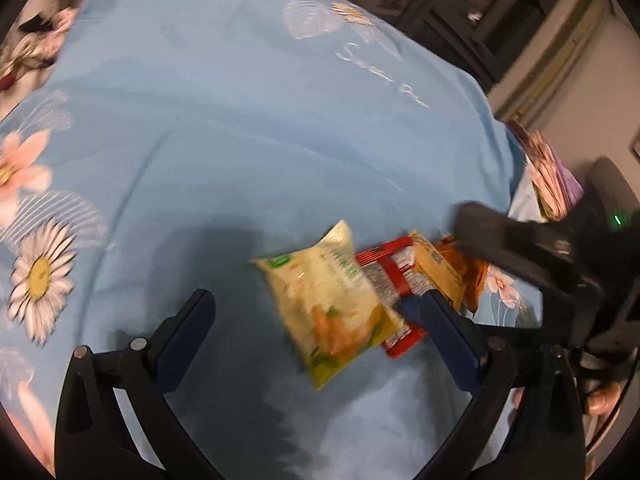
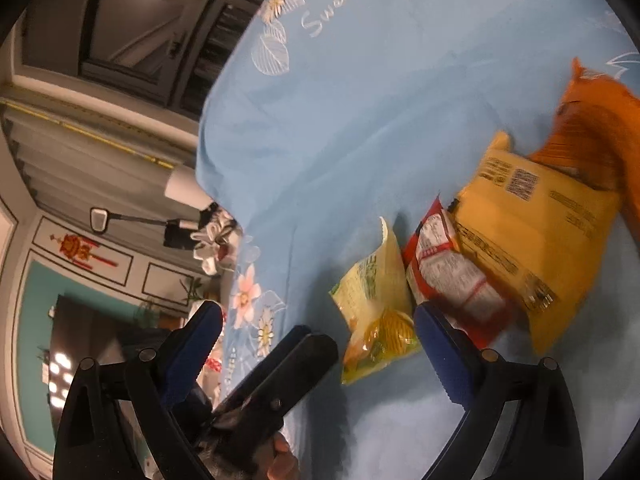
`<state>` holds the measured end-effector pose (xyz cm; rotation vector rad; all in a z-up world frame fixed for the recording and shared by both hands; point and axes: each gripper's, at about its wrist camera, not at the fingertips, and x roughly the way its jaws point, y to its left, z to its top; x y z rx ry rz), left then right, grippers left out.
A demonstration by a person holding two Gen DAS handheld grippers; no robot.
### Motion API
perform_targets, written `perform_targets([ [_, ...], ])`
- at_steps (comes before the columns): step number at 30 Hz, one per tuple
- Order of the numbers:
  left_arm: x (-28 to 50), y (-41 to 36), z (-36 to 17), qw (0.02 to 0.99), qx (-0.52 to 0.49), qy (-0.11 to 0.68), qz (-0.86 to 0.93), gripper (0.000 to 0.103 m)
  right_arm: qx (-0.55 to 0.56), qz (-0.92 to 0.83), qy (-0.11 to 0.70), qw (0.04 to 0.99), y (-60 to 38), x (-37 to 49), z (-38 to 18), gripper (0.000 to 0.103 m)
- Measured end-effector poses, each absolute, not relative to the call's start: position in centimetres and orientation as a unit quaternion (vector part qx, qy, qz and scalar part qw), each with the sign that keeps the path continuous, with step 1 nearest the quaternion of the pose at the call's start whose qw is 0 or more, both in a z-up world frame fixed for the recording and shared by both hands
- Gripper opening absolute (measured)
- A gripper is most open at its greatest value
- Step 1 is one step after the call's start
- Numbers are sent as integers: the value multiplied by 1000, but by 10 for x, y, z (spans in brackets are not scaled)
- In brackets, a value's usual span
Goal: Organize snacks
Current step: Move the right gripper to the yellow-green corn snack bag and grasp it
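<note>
1. Blue-padded left tongs stand wide open and empty just above the bed. The green bag lies flat between the two fingers, nearer the right one. Its long axis runs on a slant from near-right to far-left, so it is skewed to the jaw line.
2. Right tongs are also open and hold nothing. In the right wrist view the green bag sits just inside the right finger, with the other packs beyond it.
3. Just past the green bag, touching and partly under it, lies the red pack. The yellow pack leans on that one, and the orange bag is last in the row.
4. Farther off there is only bare blue sheet with printed daisies, then dark cabinets.
5. Judgement: the left tongs are nearer and already straddle the green bag, so closing there looks like the simplest pick. The right finger's tip overlaps the red pack and might catch it too. Motion blur leaves the exact contact unclear.
</note>
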<state>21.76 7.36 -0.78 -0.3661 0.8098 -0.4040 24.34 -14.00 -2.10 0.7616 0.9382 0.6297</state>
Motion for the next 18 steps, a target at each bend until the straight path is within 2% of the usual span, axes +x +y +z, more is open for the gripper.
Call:
perform_targets([
  [6, 216, 61, -25, 877, -141, 395, -233, 103, 335, 307, 452, 768, -129, 262, -33, 97],
  [10, 216, 63, -26, 877, -157, 391, -230, 102, 311, 310, 450, 778, -125, 268, -35, 93],
  [12, 214, 62, -26, 878, -158, 388, -234, 102, 314, 310, 449, 777, -127, 271, -39, 86],
  [15, 214, 66, -27, 867, -182, 385, -260, 101, 323, 310, 455, 770, -136, 275, -46, 67],
  [17, 216, 65, -27, 865, -189, 384, -262, 101, 343, 305, 462, 759, -145, 279, -52, 50],
  [18, 215, 64, -27, 865, -185, 385, -261, 100, 349, 308, 463, 754, -147, 280, -55, 49],
])
